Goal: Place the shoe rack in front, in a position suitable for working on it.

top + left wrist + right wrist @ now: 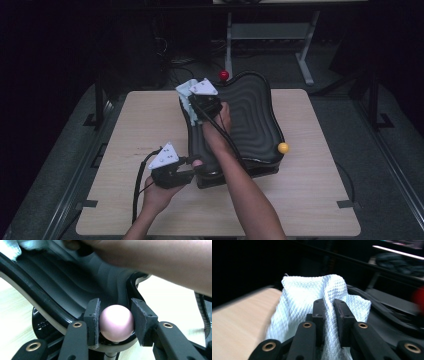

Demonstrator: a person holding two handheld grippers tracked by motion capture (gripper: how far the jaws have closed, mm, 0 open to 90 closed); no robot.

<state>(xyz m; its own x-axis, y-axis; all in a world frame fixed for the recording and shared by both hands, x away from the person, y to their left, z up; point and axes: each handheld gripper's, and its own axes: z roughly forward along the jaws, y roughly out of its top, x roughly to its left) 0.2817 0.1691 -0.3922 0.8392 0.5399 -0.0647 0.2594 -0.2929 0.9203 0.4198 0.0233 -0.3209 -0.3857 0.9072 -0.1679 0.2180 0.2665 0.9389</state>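
A black ribbed board (pixel 247 117) with a wavy outline sat on a low base in the middle of the wooden table (pixel 125 200), with round knobs at its corners: a red one (pixel 224 75) at about twelve o'clock, a yellow one (pixel 283 147) near four o'clock.

The left gripper (pixel 197 167) was clamped on a pale pink knob (pixel 116 323) at the board's near corner, around seven o'clock; from that gripper's own camera both pads (pixel 93 317) pressed the ball from either side. To my eye this was a steadying hold, keeping the board from rocking.

The right gripper (pixel 192 102) reached across to the far left edge, near eleven o'clock, its jaws pinched tight on a fold of white waffle-weave cloth (pixel 312 300). The cloth draped over the board's rim there, partly over the table.

I judged the wiping to be under way, not finished. The cloth lay at the far left rim, so that side seemed to be the part in hand. The broad ribbed middle and the right half toward the yellow knob looked yet to be covered, though I could not tell from the sheen which grooves were already clean.
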